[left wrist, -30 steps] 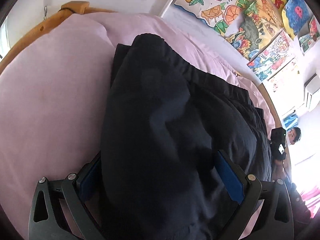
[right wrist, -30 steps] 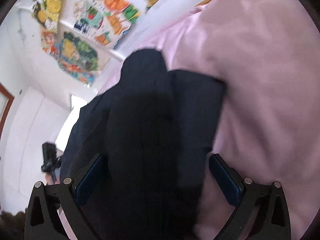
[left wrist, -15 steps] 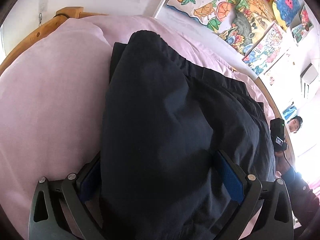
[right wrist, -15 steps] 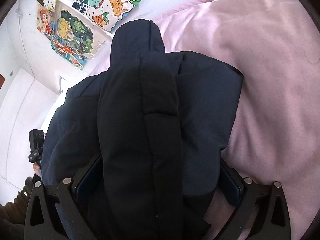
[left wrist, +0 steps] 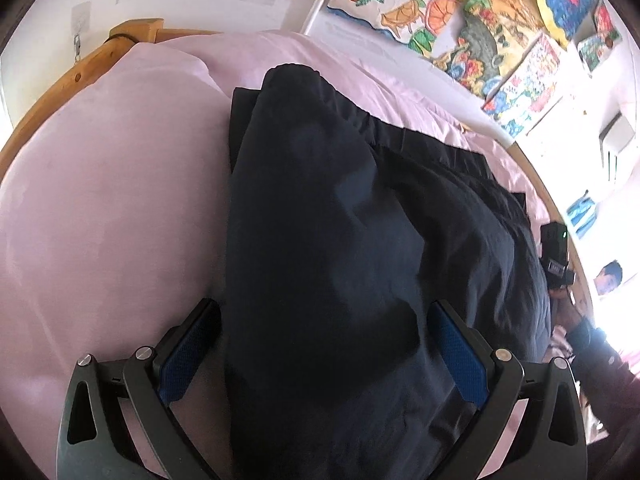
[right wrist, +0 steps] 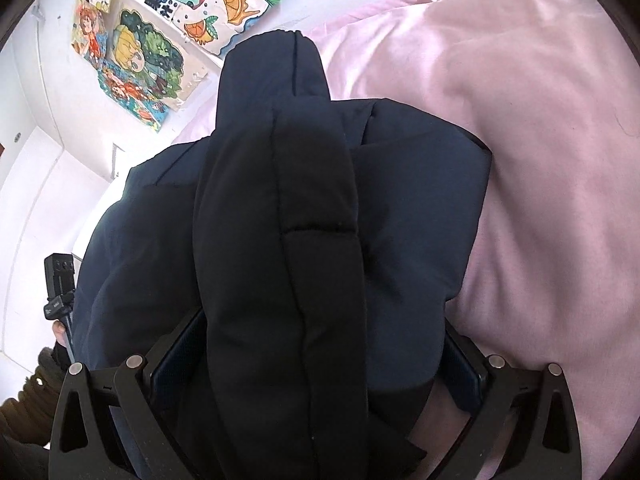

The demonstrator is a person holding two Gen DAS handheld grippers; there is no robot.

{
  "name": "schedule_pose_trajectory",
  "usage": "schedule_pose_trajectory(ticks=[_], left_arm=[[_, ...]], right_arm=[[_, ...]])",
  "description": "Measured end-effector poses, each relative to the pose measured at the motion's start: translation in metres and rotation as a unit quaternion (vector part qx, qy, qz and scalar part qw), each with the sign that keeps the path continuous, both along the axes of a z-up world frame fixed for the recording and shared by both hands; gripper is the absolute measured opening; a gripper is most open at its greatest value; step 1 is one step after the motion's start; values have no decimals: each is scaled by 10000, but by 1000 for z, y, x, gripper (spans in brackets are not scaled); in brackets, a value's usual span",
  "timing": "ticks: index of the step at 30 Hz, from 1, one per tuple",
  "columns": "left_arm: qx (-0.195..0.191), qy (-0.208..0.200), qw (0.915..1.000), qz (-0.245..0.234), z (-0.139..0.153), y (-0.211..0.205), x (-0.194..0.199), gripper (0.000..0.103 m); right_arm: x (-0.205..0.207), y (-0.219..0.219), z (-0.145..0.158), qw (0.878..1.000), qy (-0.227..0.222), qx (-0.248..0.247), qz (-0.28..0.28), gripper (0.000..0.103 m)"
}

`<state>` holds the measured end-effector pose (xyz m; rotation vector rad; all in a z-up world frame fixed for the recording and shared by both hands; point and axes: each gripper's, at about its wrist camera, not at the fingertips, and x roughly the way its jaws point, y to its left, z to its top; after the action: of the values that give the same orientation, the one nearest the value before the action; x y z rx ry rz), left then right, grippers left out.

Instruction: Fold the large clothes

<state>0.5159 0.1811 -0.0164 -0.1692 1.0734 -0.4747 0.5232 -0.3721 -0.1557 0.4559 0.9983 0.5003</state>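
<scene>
Pink bedding [left wrist: 112, 208] covers a bed with a wooden frame [left wrist: 132, 34], and bright children's drawings [left wrist: 492, 28] hang on the white wall behind it. On the bedding lies a dark navy padded jacket [left wrist: 328, 216], partly folded, one thick fold bulging up along its middle.

In the left wrist view, the left gripper [left wrist: 324, 344] has its jaws spread wide, and the jacket's bulk fills the whole space between the blue pads [left wrist: 188, 352]; the left pad stands just clear of the cloth, and whether the right one presses on it cannot be told. Further right, at the bed's edge, a black device [left wrist: 554, 248] shows.

In the right wrist view, the right gripper [right wrist: 320, 356] is likewise wide open around the jacket [right wrist: 420, 208], whose quilted roll [right wrist: 304, 240] runs forward from between the fingers, hiding most of both pads. Bare pink bedding [right wrist: 540, 160] stretches to the right.
</scene>
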Motion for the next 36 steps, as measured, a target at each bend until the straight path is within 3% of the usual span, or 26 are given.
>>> schedule_pose_trajectory(ticks=[3, 7, 10, 16, 19, 24, 28, 31, 33, 36], left_arm=[[128, 64, 9998, -163, 2, 1, 1, 102], [264, 194, 9989, -330, -5, -1, 11, 102], [405, 80, 9983, -419, -7, -7, 16, 102], [1049, -221, 9926, -565, -9, -27, 20, 102], [1097, -231, 9920, -585, -10, -28, 20, 102], [781, -353, 9941, -669, -6, -18, 13, 102], [26, -334, 9974, -637, -2, 12, 12, 102], [-463, -292, 9980, -319, -2, 29, 30, 102], [-518, -205, 9982, -210, -5, 27, 45, 102], [-267, -51, 9993, -275, -15, 12, 72, 102]], right_arm=[[1, 12, 5, 9994, -9, -338, 64, 103], [2, 12, 3, 9997, 64, -228, 80, 103], [-2, 11, 2, 9996, -58, -245, 92, 99], [-4, 10, -2, 9995, -121, -278, 34, 98], [-5, 11, -3, 9996, -115, -265, 0, 98], [-7, 9, -5, 9995, -170, -271, -20, 99], [-11, 6, -6, 9993, -222, -302, 24, 99], [-13, 8, -4, 9992, -275, -305, 23, 97], [-15, 9, -5, 9991, -298, -308, 4, 96], [-16, 10, -6, 9990, -314, -311, -28, 96]])
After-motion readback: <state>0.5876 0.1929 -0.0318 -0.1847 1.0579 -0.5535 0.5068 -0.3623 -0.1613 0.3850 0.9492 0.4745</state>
